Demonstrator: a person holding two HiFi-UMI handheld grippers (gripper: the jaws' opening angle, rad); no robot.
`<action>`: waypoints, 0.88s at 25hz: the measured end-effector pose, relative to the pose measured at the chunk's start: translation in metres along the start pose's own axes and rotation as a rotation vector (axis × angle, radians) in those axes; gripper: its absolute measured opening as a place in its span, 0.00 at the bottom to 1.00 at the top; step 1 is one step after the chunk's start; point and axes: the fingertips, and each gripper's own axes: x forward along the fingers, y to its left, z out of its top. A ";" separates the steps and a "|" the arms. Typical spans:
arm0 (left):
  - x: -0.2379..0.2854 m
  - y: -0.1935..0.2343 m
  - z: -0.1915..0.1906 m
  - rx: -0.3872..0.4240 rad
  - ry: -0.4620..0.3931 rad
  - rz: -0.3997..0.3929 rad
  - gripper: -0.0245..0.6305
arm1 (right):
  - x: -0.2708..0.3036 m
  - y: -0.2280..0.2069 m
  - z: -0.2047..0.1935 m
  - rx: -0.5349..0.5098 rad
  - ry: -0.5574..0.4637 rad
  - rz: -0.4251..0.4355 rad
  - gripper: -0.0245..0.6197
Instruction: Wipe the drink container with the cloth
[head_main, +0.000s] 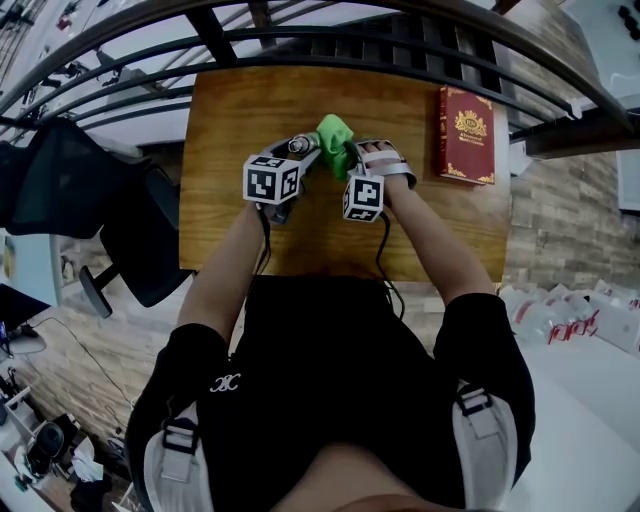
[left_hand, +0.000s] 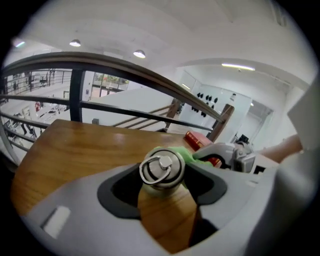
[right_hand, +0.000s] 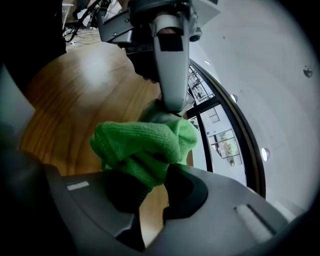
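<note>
**Drink container** (left_hand: 161, 172) — steel with a ring cap, clamped in the left gripper (left_hand: 165, 192), whose jaws stand wide round its body, just above the table (head_main: 250, 110).
**Axis:** the long axis runs along the gripper's own line, with the cap end back toward the holder.
**Cloth** (right_hand: 145, 145) — green and bunched, pinched in the right gripper (right_hand: 150, 187), apparently touching the container's far side.
**Handling:** keep the container steady, rub the wad along its wall, and roll it to expose unwiped faces.

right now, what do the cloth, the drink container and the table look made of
cloth: bright green microfibre by its look, fuzzy nap, matt.
drink container: likely stainless steel, brushed silvery cap with a ring.
table: wood or wood veneer, visible grain, light sheen.
</note>
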 end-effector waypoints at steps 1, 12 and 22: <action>-0.001 0.003 0.001 -0.039 -0.007 0.003 0.52 | 0.000 0.002 0.001 0.003 0.000 0.002 0.13; -0.008 0.029 -0.007 -0.547 -0.067 0.031 0.52 | -0.009 0.027 0.042 0.050 -0.076 0.059 0.13; -0.009 0.025 -0.018 -0.649 -0.043 -0.013 0.52 | -0.003 0.074 0.082 0.104 -0.202 0.208 0.13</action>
